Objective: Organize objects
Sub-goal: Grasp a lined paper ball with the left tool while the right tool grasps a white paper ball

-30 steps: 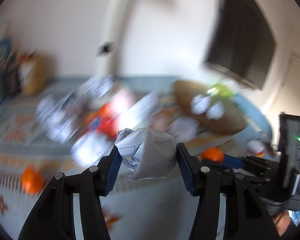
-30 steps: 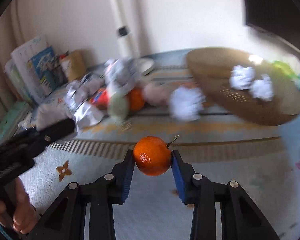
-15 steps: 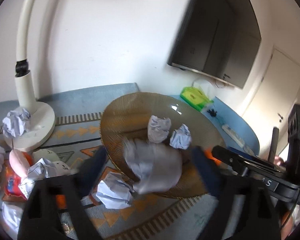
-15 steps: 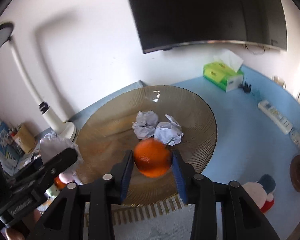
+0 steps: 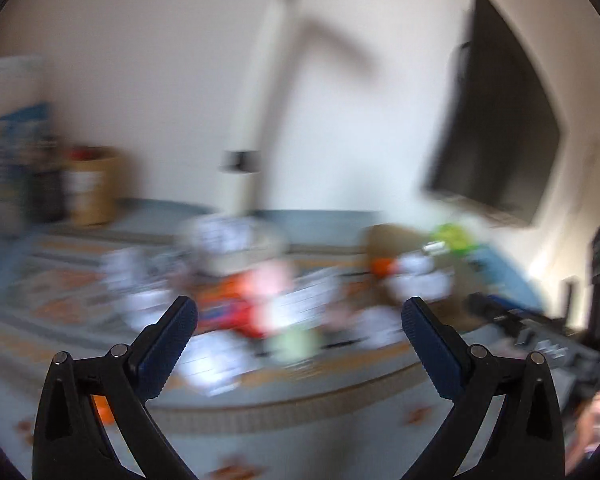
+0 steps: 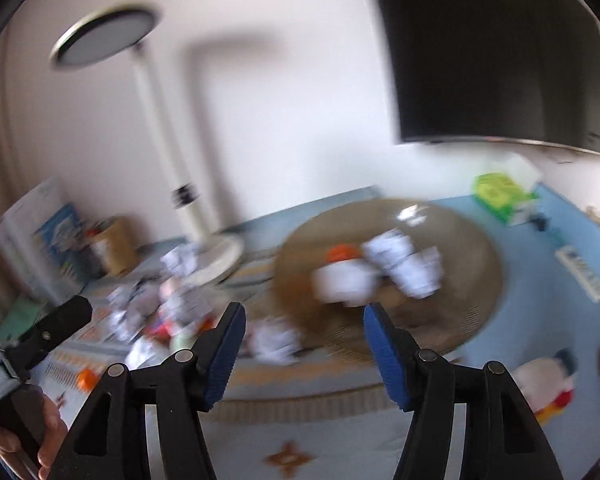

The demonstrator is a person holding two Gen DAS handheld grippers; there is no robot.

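Round orange fruit [image 6: 342, 251] lies in wide ribbed amber glass bowl [image 6: 476, 304], ahead of right gripper [image 6: 304, 350] beside crumpled white paper balls [image 6: 404, 268]. Right jaws opening, nothing between; left gripper [image 5: 299, 332] spread wide, empty. Drop step looks finished; next likely pick from blurred litter pile [image 6: 172, 308] ahead-left. Open rug before bowl rim; white lamp base [image 6: 220, 256] crowds pile.

Both views are bright with soft, even daylight, and the pale wall [image 6: 300, 100] is close to washed out. The floor lamp [image 6: 156, 120] throws a broad grey shadow [image 6: 220, 92] on the wall toward three o'clock. Motion blur smears nearly everything: in the left wrist view the clutter on the rug [image 5: 236, 312] is only streaks of colour. A small glare spot sits on the round tray [image 6: 414, 212]. Only the black fingers [image 5: 160, 344] at six o'clock look sharp. Fisheye bending curves the dark screen [image 6: 500, 52], and black vignette fills the corners.
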